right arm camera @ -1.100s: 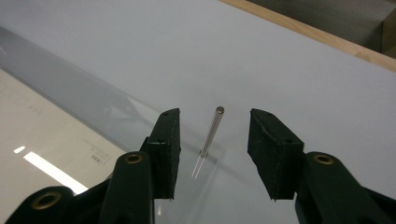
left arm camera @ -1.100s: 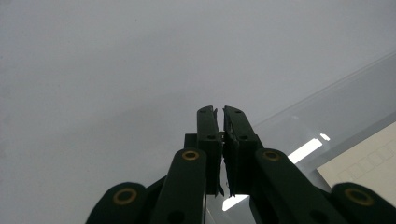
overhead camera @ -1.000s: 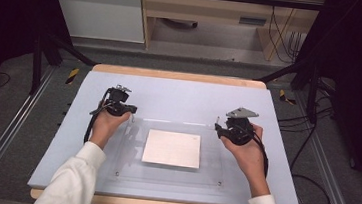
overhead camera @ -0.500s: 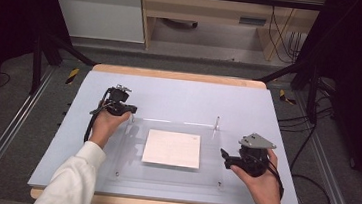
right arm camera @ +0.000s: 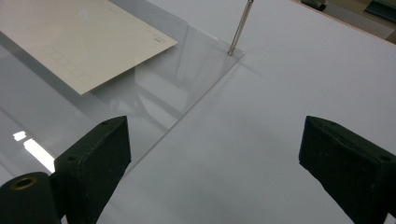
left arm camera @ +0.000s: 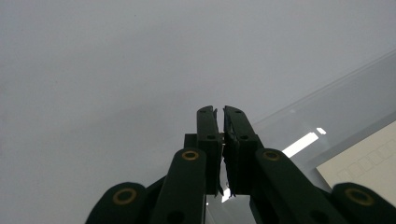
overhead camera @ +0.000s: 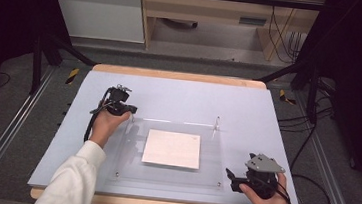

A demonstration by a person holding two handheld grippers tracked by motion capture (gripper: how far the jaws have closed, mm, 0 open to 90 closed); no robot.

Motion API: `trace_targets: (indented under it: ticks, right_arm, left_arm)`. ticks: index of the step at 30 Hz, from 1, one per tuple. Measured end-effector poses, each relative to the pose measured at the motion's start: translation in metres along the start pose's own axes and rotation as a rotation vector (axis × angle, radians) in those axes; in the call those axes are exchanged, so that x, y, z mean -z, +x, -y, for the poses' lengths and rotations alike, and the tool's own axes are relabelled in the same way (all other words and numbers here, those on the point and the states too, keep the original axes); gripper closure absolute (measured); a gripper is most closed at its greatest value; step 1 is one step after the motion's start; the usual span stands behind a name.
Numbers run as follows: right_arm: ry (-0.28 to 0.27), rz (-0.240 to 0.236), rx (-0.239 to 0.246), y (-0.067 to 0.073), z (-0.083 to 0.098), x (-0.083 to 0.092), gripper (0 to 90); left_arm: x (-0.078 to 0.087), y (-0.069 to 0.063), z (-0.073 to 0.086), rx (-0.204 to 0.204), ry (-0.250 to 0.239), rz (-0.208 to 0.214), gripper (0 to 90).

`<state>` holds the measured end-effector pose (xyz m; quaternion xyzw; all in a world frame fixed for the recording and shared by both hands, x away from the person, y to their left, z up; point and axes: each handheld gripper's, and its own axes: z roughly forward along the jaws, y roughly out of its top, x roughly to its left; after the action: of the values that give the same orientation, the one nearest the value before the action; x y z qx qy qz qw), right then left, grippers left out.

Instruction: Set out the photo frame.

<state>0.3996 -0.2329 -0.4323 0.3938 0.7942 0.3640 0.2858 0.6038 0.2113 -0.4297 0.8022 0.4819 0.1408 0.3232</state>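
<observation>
Fingers of my left gripper [overhead camera: 129, 110] are together; my right gripper's [overhead camera: 229, 178] have just been opening, nothing between. One clear plate [overhead camera: 212, 170] carries one cream sheet [overhead camera: 172, 148] and one upright pin [overhead camera: 216, 125].

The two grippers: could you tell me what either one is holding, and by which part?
Nothing is held. The left gripper is shut with nothing between its jaws, at the corner of the clear plate. The right gripper's jaws, just opened, stand wide over the plate's edge.
</observation>
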Motion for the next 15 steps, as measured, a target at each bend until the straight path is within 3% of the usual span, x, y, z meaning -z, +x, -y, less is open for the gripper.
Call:
trace_targets:
  ticks: [9,13,15]
  right_arm:
    - [-0.026,-0.019,0.048,0.01,0.011,0.017,8.5]
    - [-0.046,-0.031,0.032,0.017,0.014,0.021,8.5]
    - [-0.041,-0.045,0.047,0.019,0.016,0.022,8.0]
  left_arm:
    - [-0.001,0.002,-0.002,0.003,0.006,0.008,85.1]
    - [-0.001,0.003,-0.003,0.005,0.016,0.011,85.1]
    - [-0.002,0.002,-0.003,0.014,0.016,0.012,85.1]
